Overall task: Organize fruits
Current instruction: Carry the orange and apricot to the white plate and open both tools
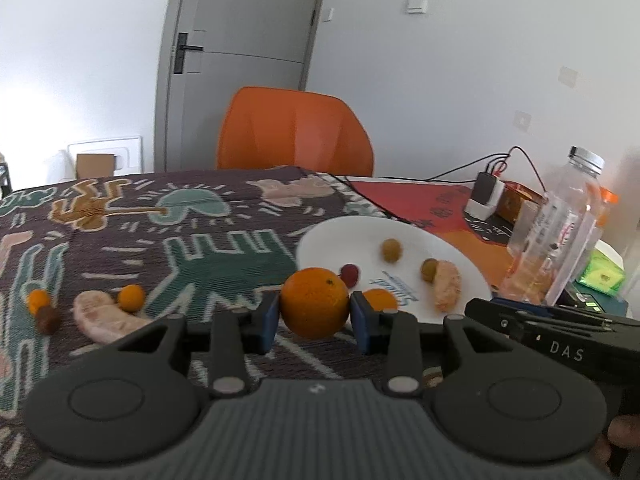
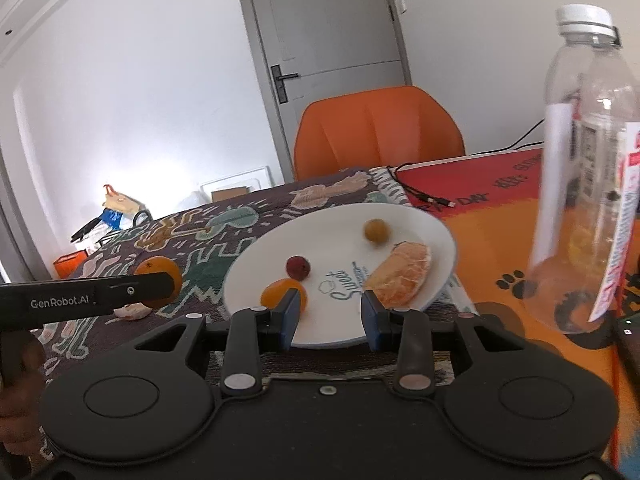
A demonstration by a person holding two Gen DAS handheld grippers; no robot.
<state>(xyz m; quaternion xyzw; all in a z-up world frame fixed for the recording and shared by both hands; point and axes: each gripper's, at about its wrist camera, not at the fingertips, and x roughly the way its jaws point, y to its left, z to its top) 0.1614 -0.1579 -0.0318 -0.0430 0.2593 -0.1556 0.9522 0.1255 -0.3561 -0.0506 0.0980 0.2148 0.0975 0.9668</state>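
My left gripper (image 1: 315,320) is shut on a round orange (image 1: 314,302) and holds it above the cloth, just left of the white plate (image 1: 336,236). The plate holds two green grapes (image 1: 390,249), a red grape (image 1: 349,273), a small kumquat (image 1: 379,299) and a peeled citrus segment (image 1: 447,285). In the right wrist view my right gripper (image 2: 329,320) is open and empty over the near rim of the plate (image 2: 256,256), between the kumquat (image 2: 280,294) and the peeled segment (image 2: 405,278). The held orange (image 2: 158,272) shows at left there.
On the patterned cloth left of the plate lie two kumquats (image 1: 131,297), a brown fruit (image 1: 47,319) and a peeled segment (image 1: 105,315). A clear bottle (image 2: 588,168) stands right of the plate. A charger with cables (image 1: 485,199) and an orange chair (image 1: 294,133) are behind.
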